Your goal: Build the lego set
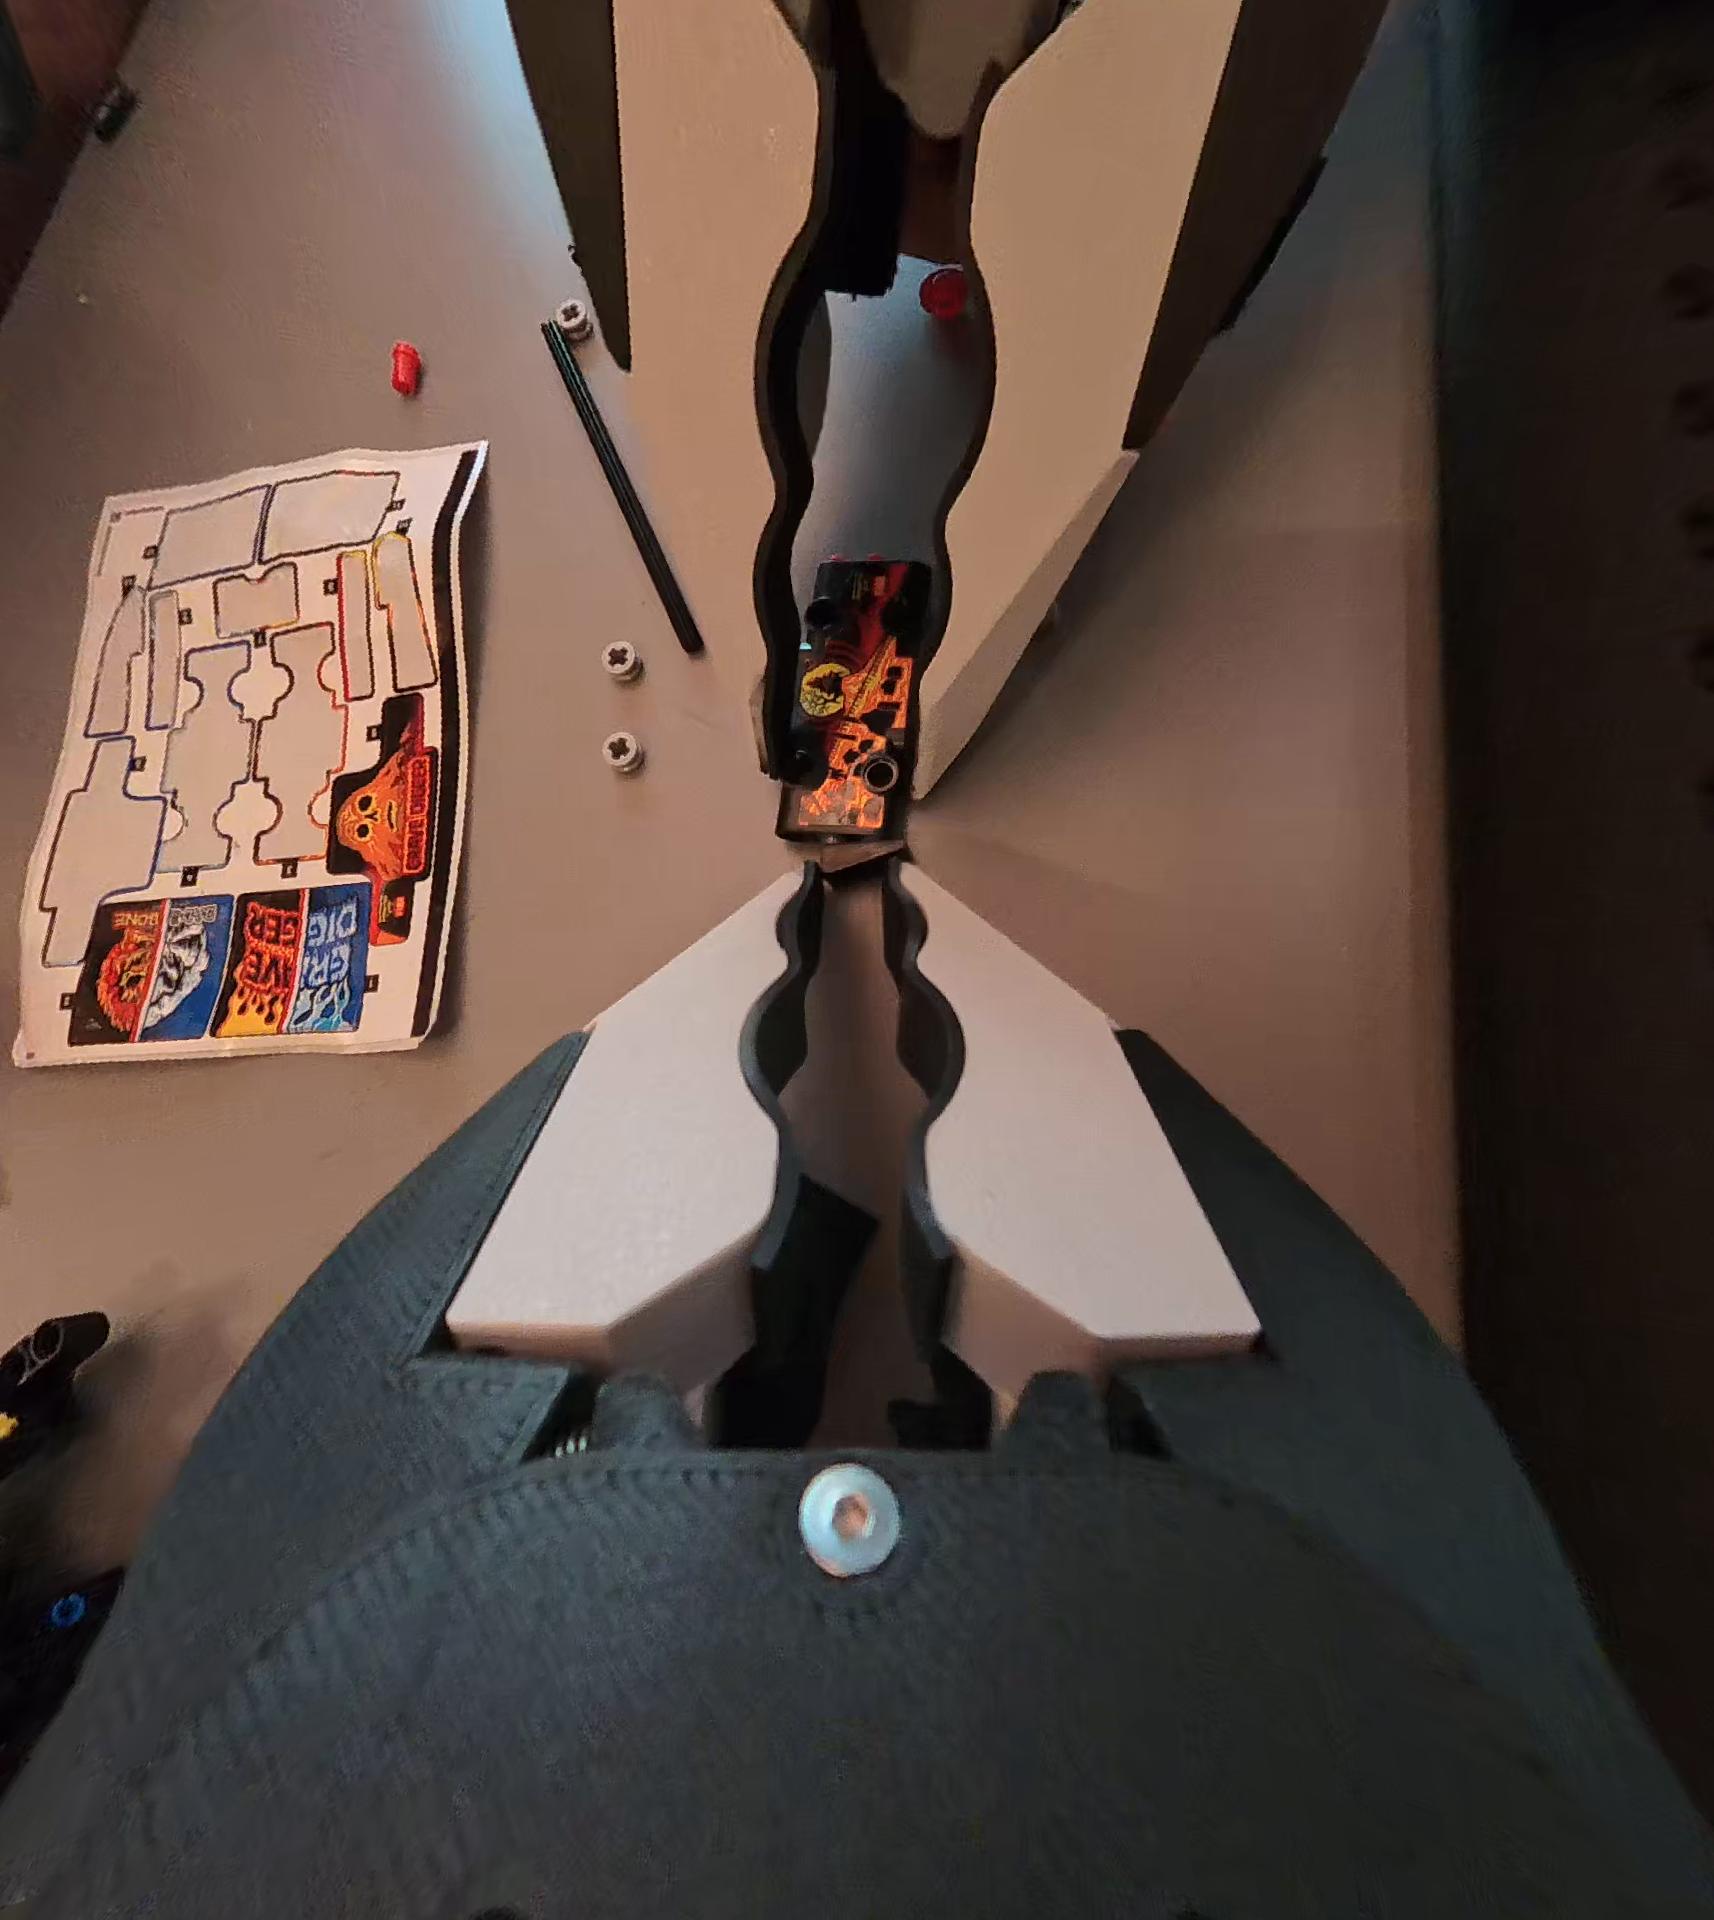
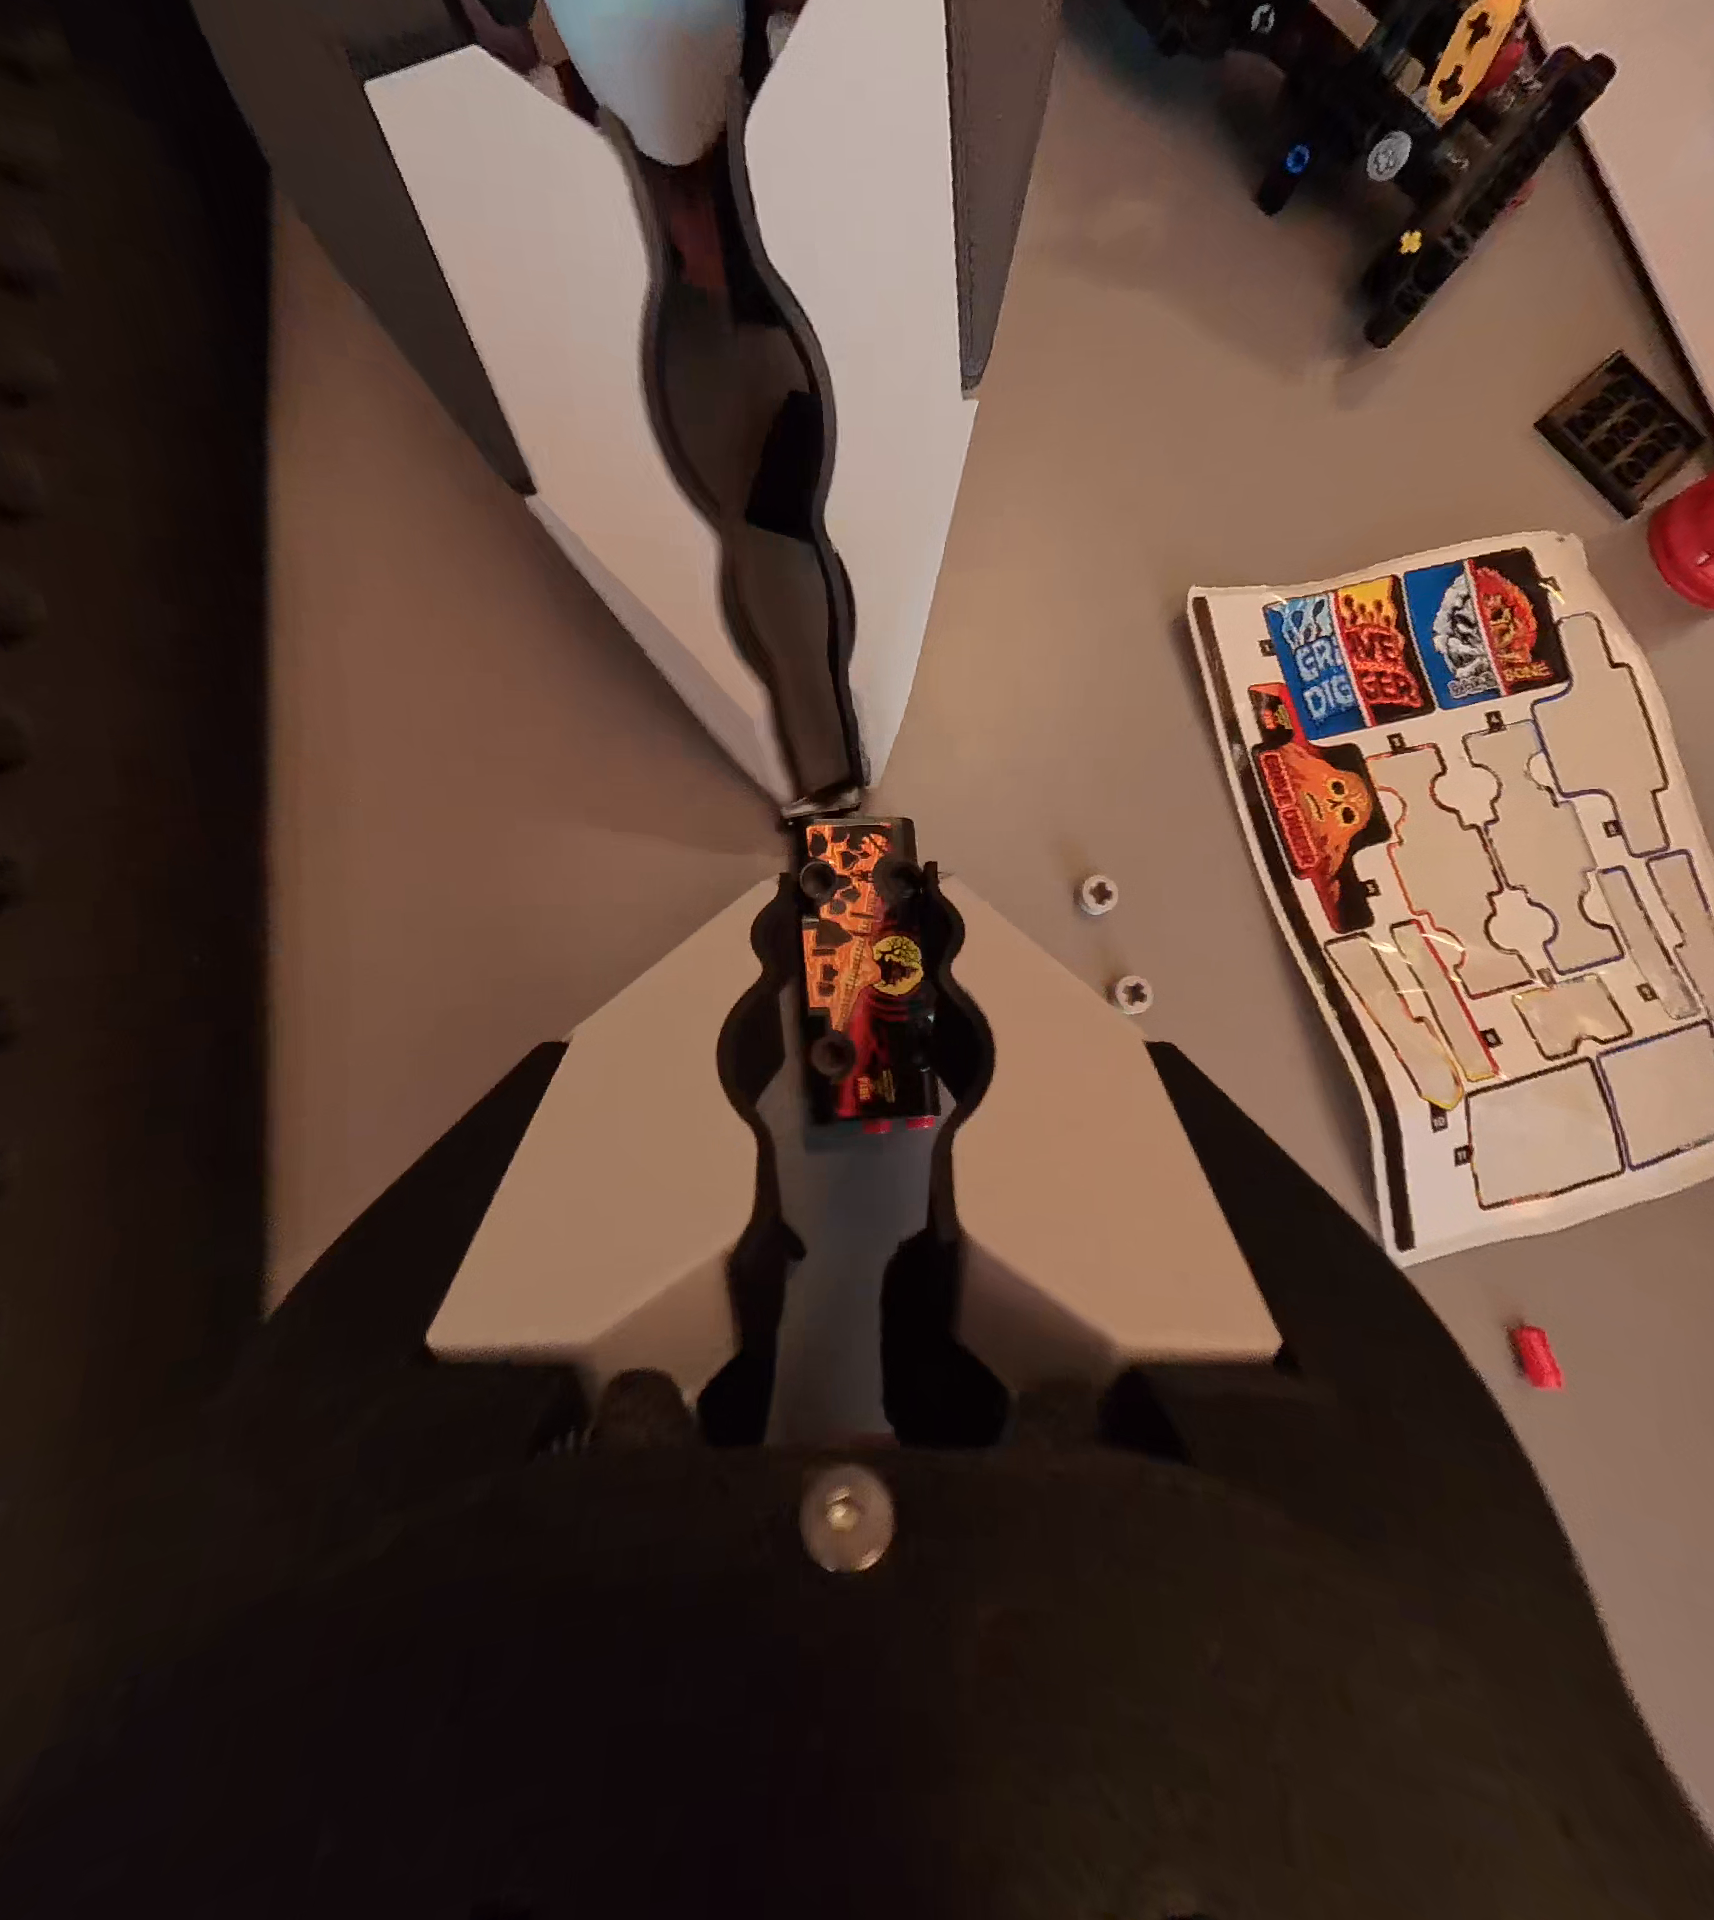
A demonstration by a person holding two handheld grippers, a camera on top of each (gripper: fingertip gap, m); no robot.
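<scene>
Just stickered panel [image 2: 865, 977] between right gripper [image 2: 858, 904] fingers.

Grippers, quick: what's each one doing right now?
Left gripper: closed, tips at the end of the stickered black panel.
Right gripper: closed on that panel.

The grey table [image 1: 1196, 831] carries a sticker sheet [image 1: 255, 758] left of the left gripper [image 1: 848, 868], with two bushes [image 1: 622, 707] and a black axle [image 1: 619, 483] nearer it.

grey tabletop [image 1: 1196, 727] under warm dim light; dark tufted upholstery [image 1: 1663, 935] along one edge
</scene>
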